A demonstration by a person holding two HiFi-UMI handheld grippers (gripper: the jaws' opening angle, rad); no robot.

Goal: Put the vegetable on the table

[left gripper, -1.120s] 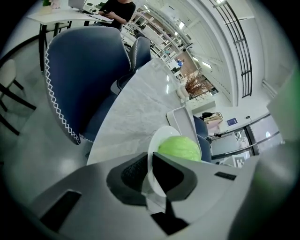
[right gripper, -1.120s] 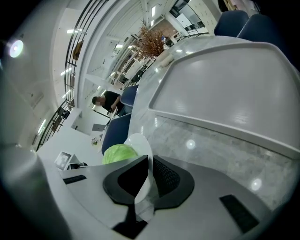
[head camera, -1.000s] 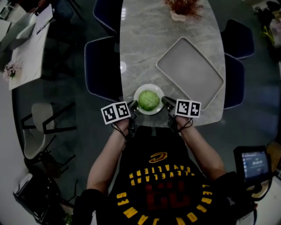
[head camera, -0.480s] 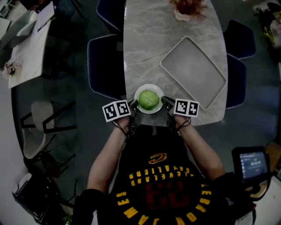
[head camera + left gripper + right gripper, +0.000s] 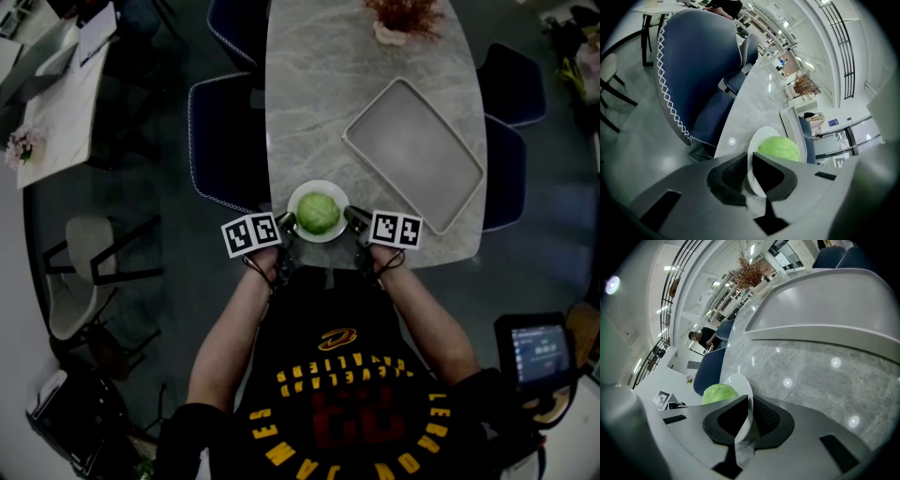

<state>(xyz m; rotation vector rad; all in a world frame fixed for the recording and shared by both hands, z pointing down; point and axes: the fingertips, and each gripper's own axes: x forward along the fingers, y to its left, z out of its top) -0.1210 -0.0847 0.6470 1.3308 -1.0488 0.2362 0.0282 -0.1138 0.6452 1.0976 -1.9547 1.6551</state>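
Observation:
A round green cabbage lies on a white plate over the near end of the grey marble table. My left gripper is shut on the plate's left rim, my right gripper on its right rim. In the left gripper view the plate runs edge-on between the jaws of the gripper, with the cabbage beyond. The right gripper view shows the plate pinched the same way in the gripper, the cabbage to its left.
A grey rectangular tray lies on the table's right half. A vase of dried red twigs stands at the far end. Blue chairs flank the table on both sides. A white desk is at the far left.
The plate with the cabbage, held by both grippers, has edged slightly forward over the table's near end. Both grips are unchanged.

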